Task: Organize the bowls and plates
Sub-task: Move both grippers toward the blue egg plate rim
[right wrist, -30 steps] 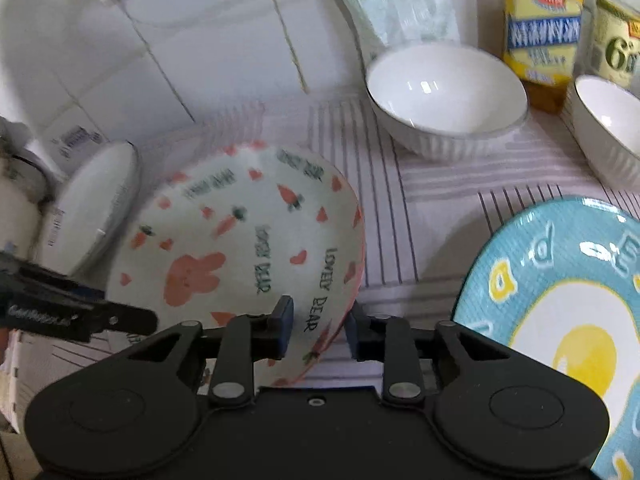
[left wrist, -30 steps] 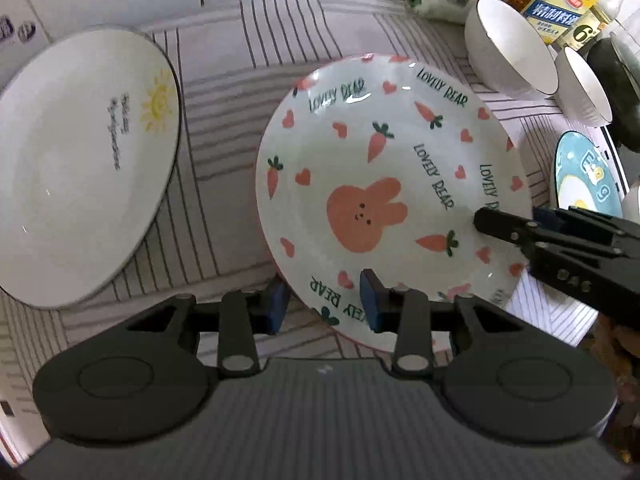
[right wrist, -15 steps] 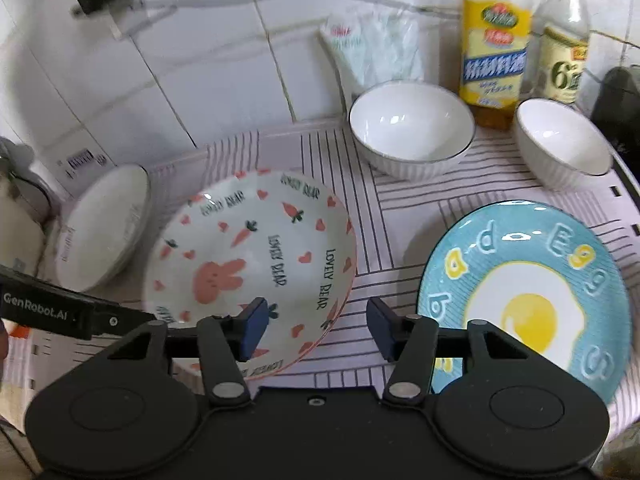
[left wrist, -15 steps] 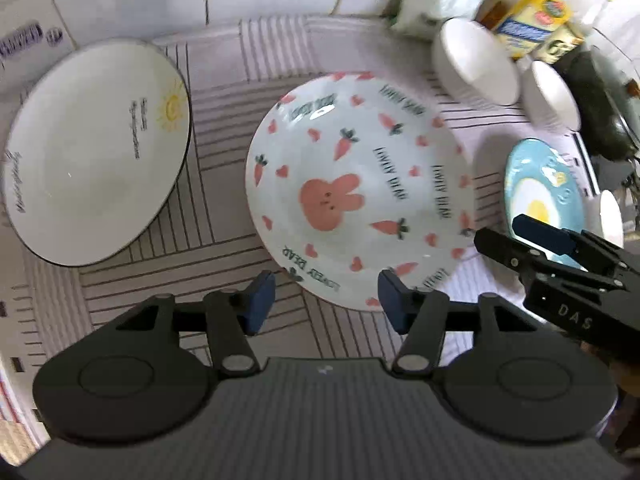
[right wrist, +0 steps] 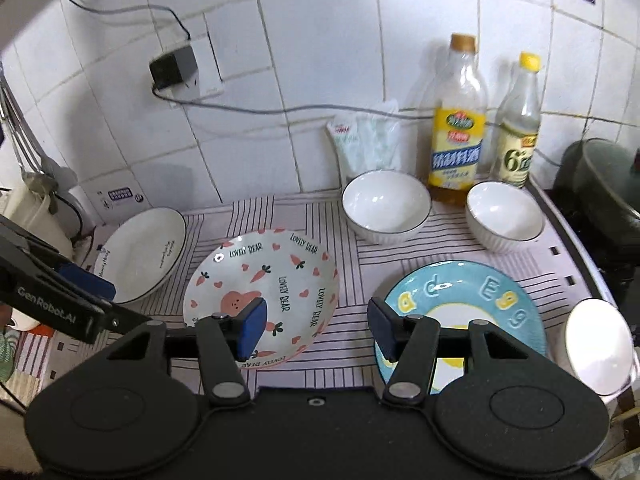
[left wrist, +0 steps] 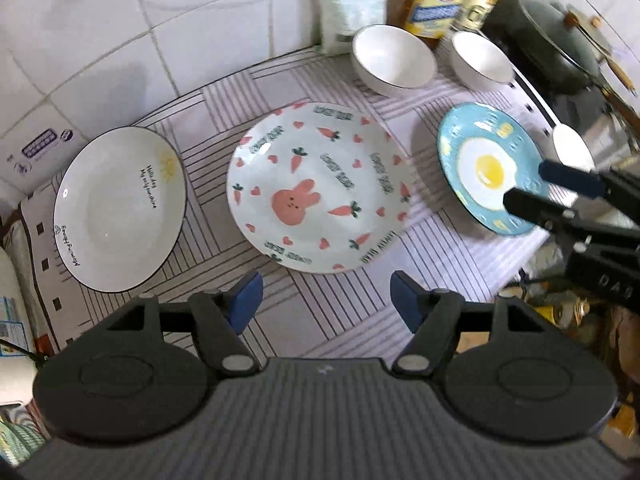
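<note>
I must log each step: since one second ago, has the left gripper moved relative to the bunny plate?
Yes. The left gripper has pulled back and opened: its fingertips were at the near rim of the bunny plate, and now striped mat shows between them.

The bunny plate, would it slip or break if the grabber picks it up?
The bunny plate looks glazed and shiny, so it is probably slippery between the fingers. It seems to be ceramic, so likely stiff, fairly heavy, and breakable if dropped.
</note>
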